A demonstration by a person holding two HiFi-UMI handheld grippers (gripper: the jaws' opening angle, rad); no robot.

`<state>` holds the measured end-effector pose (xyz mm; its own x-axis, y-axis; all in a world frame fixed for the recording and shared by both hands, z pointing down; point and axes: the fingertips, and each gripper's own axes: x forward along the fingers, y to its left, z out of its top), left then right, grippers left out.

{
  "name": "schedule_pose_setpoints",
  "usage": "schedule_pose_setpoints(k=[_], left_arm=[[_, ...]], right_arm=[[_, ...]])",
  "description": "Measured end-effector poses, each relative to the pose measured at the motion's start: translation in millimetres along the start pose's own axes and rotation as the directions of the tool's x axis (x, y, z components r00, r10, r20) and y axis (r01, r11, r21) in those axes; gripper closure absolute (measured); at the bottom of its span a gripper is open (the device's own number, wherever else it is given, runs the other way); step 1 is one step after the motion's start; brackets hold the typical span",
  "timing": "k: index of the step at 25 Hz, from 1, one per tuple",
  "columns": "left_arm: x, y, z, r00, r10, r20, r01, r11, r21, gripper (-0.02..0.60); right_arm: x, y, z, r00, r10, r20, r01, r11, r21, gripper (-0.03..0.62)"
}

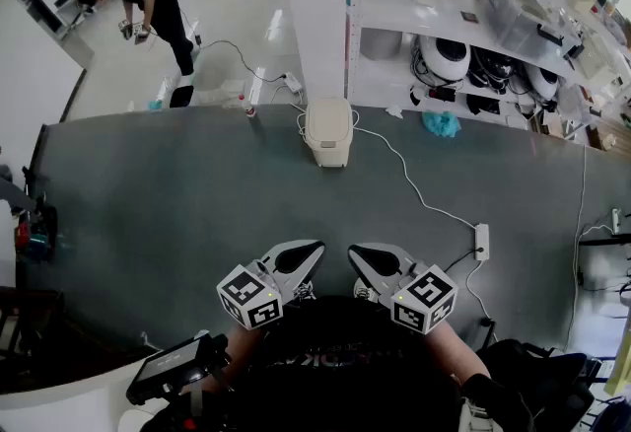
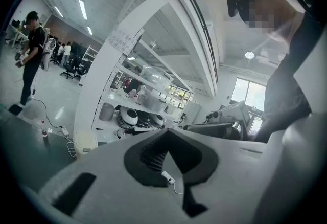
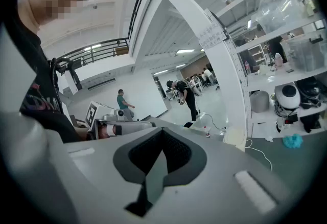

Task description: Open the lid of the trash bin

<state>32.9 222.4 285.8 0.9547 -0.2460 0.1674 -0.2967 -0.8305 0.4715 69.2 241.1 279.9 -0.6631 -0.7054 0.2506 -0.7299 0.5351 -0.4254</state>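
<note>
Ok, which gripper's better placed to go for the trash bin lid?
Left, narrowly. The trash bin stands across the mat, almost centred between the left gripper and right gripper, both shut; the white cable trails on the right side.

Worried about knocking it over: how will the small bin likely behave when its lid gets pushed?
The bin looks like small, thin plastic, so it is probably light. It stands free on the smooth dark surface, so a push may slide or tip it rather than open it. The lid looks rigid, not floppy.
</note>
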Motion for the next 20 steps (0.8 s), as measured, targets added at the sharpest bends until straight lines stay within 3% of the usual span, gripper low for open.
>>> schedule_pose_setpoints(k=[20], left_arm=[[-7.7, 3.3, 2.2, 1.0, -0.001, -0.001, 0.001, 1.0, 0.002, 0.582]], right_arm=[[2.1, -4.6, 4.7, 0.999, -0.019, 0.031, 0.018, 0.999, 0.032, 0.586]])
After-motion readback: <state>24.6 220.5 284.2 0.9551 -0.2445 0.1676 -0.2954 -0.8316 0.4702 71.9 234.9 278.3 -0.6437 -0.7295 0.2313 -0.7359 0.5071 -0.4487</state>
